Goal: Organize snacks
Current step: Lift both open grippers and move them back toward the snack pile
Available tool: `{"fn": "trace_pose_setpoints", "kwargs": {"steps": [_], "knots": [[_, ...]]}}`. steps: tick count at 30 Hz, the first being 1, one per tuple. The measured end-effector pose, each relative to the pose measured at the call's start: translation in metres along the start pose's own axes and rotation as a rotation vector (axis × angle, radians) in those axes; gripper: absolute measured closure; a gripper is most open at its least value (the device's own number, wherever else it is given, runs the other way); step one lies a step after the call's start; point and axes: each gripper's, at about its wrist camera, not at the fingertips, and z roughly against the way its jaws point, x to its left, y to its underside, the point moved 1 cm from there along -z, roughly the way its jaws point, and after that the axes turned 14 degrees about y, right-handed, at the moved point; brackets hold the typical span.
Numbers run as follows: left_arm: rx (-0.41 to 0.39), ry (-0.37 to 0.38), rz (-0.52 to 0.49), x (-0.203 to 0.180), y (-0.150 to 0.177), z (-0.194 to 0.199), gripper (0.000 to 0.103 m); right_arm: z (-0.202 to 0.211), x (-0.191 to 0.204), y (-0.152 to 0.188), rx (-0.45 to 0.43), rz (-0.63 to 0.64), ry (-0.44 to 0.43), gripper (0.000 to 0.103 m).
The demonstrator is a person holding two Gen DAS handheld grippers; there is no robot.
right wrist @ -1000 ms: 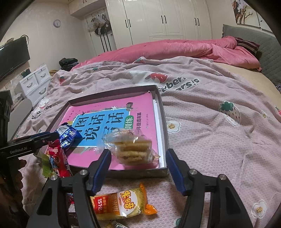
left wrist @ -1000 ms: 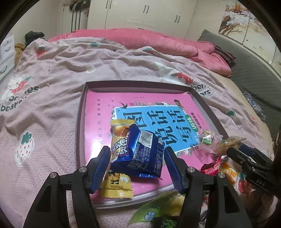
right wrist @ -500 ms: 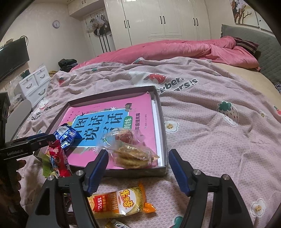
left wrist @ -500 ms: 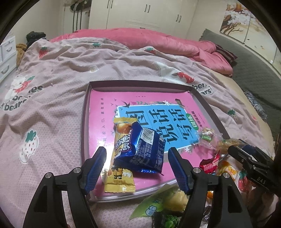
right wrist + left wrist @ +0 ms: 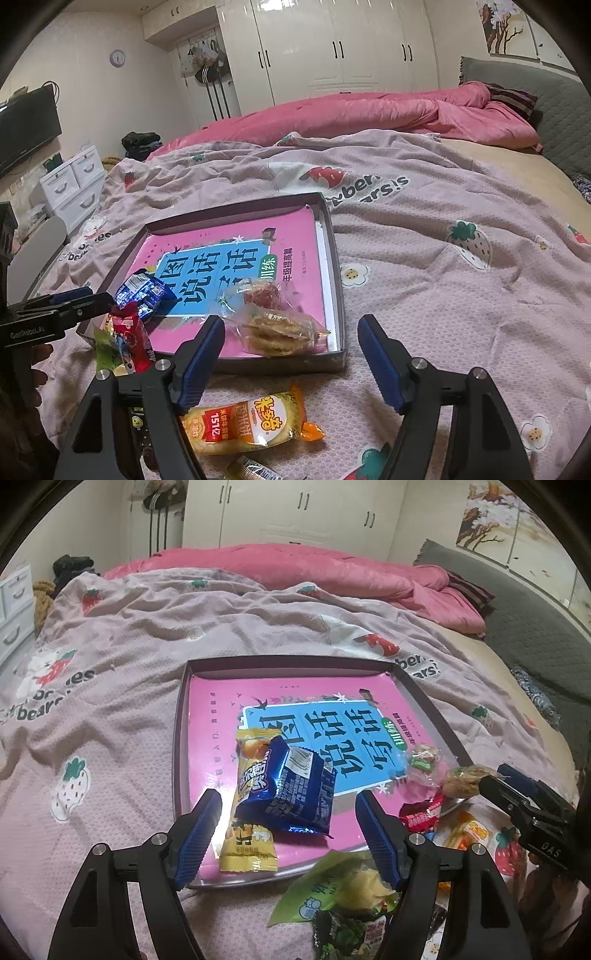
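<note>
Pink book cover fills the floor of a shallow dark tray (image 5: 180,738) that lies on a strawberry-print bedspread (image 5: 110,686), and the snacks are placed around this tray. Inside it, near the front rim, a blue packet (image 5: 291,788) leans on a yellow packet (image 5: 248,823). The left gripper (image 5: 288,834) hovers just in front of them; its jaws have just been opening and stand wide on either side of the blue packet, pads clear of it. At the tray's right front corner a clear cracker packet (image 5: 277,328) rests inside, with a clear bag of red candy (image 5: 258,293) just behind it. The right gripper (image 5: 290,360) hangs above that corner, its jaws likewise just opened and holding nothing. In front of the tray, on the bedspread, lies an orange rice-cracker packet (image 5: 251,421). A red packet (image 5: 131,332) and a green packet (image 5: 332,886) sit against the tray's front rim.
</note>
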Motion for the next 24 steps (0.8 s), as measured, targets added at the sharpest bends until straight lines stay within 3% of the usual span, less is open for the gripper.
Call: {"fn": "trace_pose_setpoints", "kwargs": {"steps": [24], "knots": [[-0.052,0.003,-0.038,-0.017,0.000,0.036,0.024,0.031,-0.003,-0.005,-0.065,-0.024,-0.010,0.024]]}}
